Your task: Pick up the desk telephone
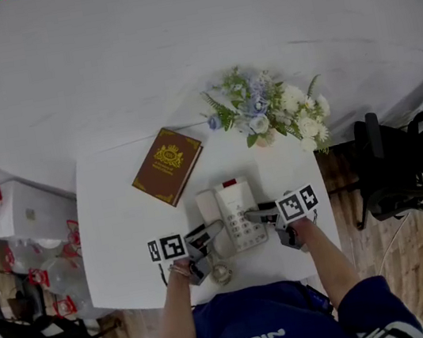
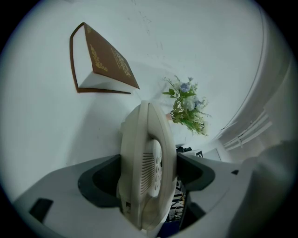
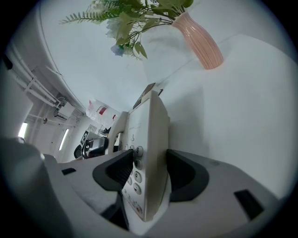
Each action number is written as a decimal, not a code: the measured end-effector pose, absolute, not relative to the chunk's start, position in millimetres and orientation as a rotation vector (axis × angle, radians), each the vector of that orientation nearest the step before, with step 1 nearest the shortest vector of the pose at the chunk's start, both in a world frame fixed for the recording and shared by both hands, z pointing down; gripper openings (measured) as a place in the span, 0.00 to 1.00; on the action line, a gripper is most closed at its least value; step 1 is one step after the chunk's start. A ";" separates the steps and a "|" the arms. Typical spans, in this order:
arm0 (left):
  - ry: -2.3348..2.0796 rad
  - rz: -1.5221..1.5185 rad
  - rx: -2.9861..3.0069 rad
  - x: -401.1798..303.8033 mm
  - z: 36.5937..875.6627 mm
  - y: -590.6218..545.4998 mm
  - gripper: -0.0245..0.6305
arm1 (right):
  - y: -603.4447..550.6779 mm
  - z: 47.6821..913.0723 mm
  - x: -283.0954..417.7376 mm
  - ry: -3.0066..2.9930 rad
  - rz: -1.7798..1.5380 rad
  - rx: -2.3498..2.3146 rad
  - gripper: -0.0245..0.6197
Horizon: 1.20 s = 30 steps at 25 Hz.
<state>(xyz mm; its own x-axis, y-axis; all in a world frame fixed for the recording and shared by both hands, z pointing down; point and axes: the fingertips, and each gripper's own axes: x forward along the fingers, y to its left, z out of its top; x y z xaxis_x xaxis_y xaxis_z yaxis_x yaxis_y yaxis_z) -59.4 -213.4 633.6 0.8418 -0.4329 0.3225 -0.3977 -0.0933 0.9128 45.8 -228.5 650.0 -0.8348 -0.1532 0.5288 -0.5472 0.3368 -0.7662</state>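
Gripping phone [image 1: 234, 215] with both grippers: your left gripper [image 1: 206, 235] pinches handset [image 2: 146, 169] side, your right gripper [image 1: 258, 215] pinches keypad [image 3: 135, 180] side, jaws wide on it. Phone at table's [image 1: 119, 240] near side, in front of book [image 1: 168, 166].

At the near edge of the white square table [image 1: 120, 244] — cream plastic desk telephone [image 1: 235, 200], left gripper [image 1: 209, 237] on its left flank, right gripper [image 1: 255, 215] on its right. Behind-left, brown hardcover book [image 1: 168, 166]; far right corner, pink ribbed vase of flowers [image 1: 266, 119].
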 end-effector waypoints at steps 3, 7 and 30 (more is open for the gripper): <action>-0.641 -0.040 1.712 -61.1 630.2 -210.5 0.63 | -225.8 645.2 44.5 -2.254 1.481 0.629 0.42; -0.637 -0.077 1.720 -62.2 625.8 -205.8 0.63 | -221.4 638.4 44.7 -2.255 1.460 0.653 0.42; -0.608 -0.128 1.869 -69.5 572.5 -179.4 0.63 | -184.5 586.1 41.0 -2.349 1.378 0.820 0.42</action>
